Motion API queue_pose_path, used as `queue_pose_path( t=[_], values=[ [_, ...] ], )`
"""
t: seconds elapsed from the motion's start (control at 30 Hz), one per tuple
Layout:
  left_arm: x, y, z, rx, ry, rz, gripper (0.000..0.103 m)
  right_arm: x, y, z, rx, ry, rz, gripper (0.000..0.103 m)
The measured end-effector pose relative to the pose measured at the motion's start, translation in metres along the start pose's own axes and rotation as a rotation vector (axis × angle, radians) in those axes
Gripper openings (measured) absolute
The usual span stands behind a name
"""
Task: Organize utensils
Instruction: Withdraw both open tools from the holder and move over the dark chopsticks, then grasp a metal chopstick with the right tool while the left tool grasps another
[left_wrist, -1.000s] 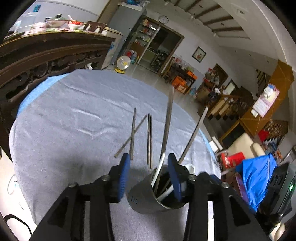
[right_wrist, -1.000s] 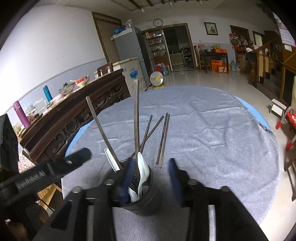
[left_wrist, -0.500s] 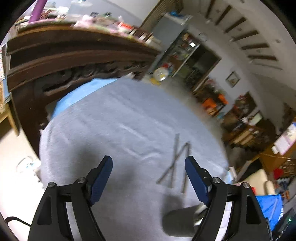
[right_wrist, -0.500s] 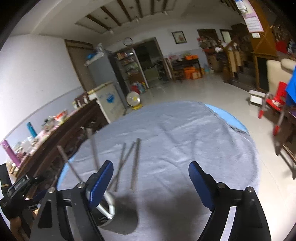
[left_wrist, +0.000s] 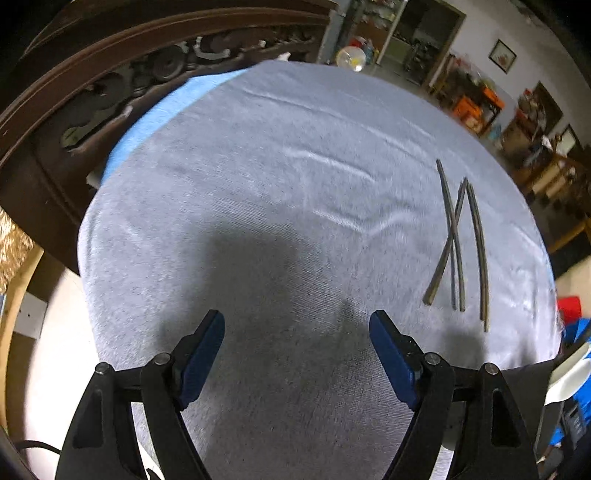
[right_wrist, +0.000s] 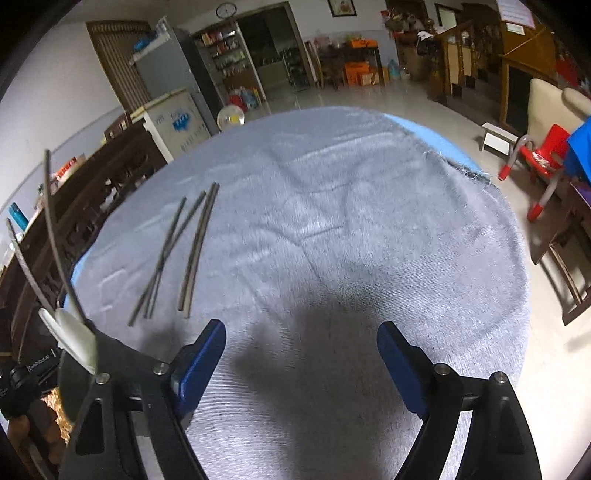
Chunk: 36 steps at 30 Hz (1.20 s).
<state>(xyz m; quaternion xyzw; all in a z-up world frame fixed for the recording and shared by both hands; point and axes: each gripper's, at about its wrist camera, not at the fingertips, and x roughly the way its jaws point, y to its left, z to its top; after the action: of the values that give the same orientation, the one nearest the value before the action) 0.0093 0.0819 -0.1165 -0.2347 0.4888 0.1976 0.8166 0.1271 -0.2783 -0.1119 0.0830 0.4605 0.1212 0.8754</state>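
Observation:
Several dark chopsticks (left_wrist: 456, 236) lie loose and partly crossed on the grey tablecloth (left_wrist: 258, 177), to the right of my left gripper (left_wrist: 295, 321). That gripper is open over bare cloth. In the right wrist view the same chopsticks (right_wrist: 192, 254) lie up and left of my right gripper (right_wrist: 301, 330), also open with nothing between its fingers. The dark utensil holder (right_wrist: 110, 354) stands at the lower left, holding white spoons (right_wrist: 75, 338) and upright chopsticks (right_wrist: 55, 229). In the left wrist view only a white spoon (left_wrist: 570, 373) and part of the holder show at the right edge.
A dark carved wooden sideboard (left_wrist: 110, 81) stands close behind the round table's left side. A blue undercloth (right_wrist: 424, 131) shows at the cloth's rim. A red chair (right_wrist: 546, 158) and a white stool (right_wrist: 498, 138) stand on the floor to the right.
Both grippers opened wide, drew apart from the utensil holder and tipped down toward the cloth. The holder slid from between them to the edges of the views.

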Motion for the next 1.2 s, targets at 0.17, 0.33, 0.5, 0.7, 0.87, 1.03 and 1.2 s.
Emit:
queue_pose_path(
  t=[0.17, 0.33, 0.5, 0.7, 0.87, 1.03, 1.2],
  values=[
    [0.01, -0.01, 0.007, 0.054, 0.007, 0.017, 0.081, 0.018, -0.004, 0.014, -0.018, 0.06, 0.024, 0.086],
    [0.018, -0.015, 0.016, 0.079, 0.014, 0.019, 0.081, 0.043, 0.002, 0.041, -0.038, 0.129, 0.069, 0.086],
    [0.027, -0.014, 0.024, 0.077, 0.029, 0.012, 0.081, 0.076, 0.023, 0.079, -0.094, 0.202, 0.135, 0.086],
    [0.036, -0.018, 0.037, 0.103, 0.028, 0.025, 0.081, 0.13, 0.06, 0.124, -0.165, 0.296, 0.146, 0.083],
    [0.042, -0.02, 0.048, 0.101, 0.03, 0.02, 0.081, 0.165, 0.093, 0.154, -0.206, 0.342, 0.142, 0.074],
    [0.046, -0.027, 0.056, 0.11, 0.029, 0.019, 0.081, 0.198, 0.12, 0.166, -0.238, 0.413, 0.129, 0.05],
    [0.051, -0.029, 0.063, 0.111, 0.029, 0.012, 0.081, 0.203, 0.127, 0.166, -0.28, 0.402, 0.057, 0.036]
  ],
)
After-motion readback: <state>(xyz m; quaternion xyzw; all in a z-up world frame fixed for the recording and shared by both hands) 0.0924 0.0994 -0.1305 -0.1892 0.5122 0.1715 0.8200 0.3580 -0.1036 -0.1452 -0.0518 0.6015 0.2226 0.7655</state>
